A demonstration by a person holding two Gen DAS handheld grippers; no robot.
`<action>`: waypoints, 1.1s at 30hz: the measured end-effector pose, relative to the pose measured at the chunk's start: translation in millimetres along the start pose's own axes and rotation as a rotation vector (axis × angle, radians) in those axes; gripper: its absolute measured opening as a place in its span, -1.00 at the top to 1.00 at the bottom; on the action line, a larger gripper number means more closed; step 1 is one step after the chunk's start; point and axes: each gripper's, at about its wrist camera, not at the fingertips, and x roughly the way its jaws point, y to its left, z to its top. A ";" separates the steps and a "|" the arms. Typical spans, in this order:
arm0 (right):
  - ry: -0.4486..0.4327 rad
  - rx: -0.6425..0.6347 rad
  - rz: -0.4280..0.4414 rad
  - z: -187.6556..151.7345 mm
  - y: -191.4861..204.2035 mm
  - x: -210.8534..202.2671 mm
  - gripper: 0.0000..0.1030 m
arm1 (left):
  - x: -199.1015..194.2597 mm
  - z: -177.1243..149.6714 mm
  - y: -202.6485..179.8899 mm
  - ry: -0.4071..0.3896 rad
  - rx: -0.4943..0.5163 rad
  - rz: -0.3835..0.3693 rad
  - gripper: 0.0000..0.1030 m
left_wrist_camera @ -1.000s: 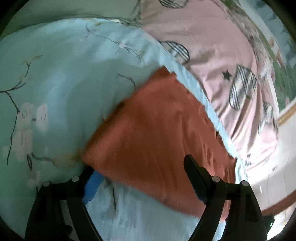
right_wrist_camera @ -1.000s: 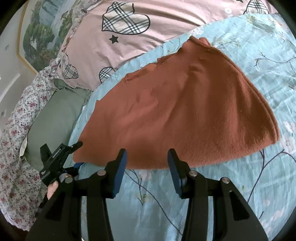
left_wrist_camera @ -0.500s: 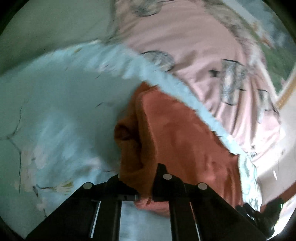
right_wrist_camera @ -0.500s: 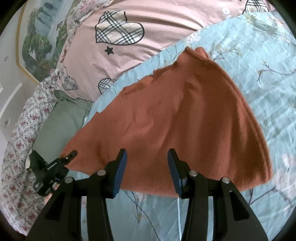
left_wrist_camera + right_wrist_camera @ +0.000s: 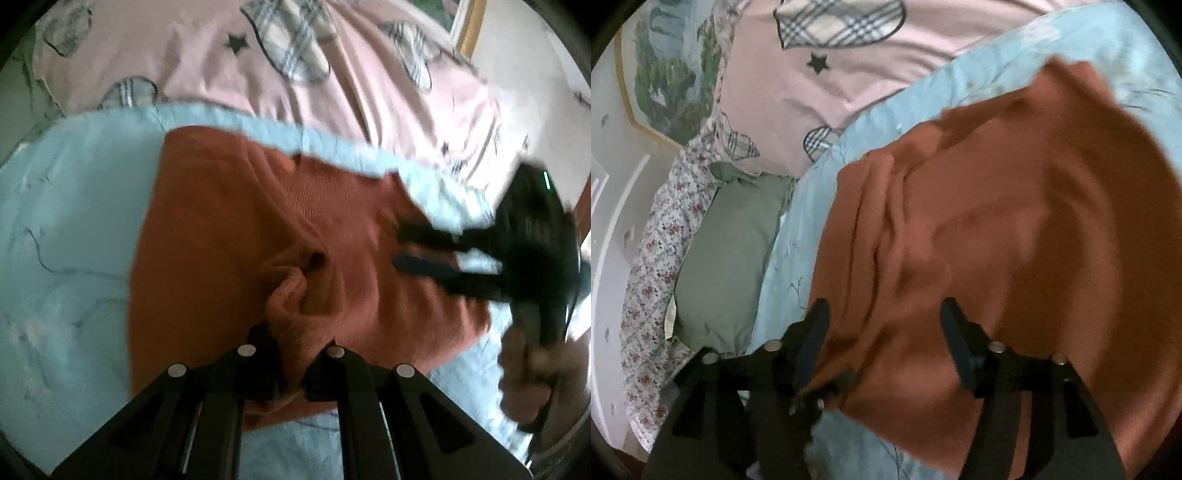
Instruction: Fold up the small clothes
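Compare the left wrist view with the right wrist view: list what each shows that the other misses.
Only the left wrist view shows the left gripper shut on a bunched fold of the rust-orange garment, and the right gripper seen from outside, held in the person's hand. Only the right wrist view shows the green pillow, the floral sheet and the framed picture. Both show the garment, the light blue quilt and the pink bedding.

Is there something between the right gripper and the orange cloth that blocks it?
Nothing visible does. The right gripper is open directly over the orange cloth, which lies on the blue sheet. The left gripper, shut on a bunch of the cloth, is beside it, not in between.
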 end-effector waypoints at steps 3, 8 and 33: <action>0.040 0.004 0.022 16.9 6.1 31.1 -0.26 | 0.7 -4.6 4.1 0.000 -0.010 -0.014 0.88; 0.088 -0.042 0.007 40.8 22.6 78.6 -0.24 | -2.1 -5.9 10.2 -0.002 -0.019 -0.036 0.88; -0.151 0.030 -0.132 55.2 -74.8 -92.5 0.95 | 37.3 12.1 -125.8 0.107 0.074 -0.270 0.87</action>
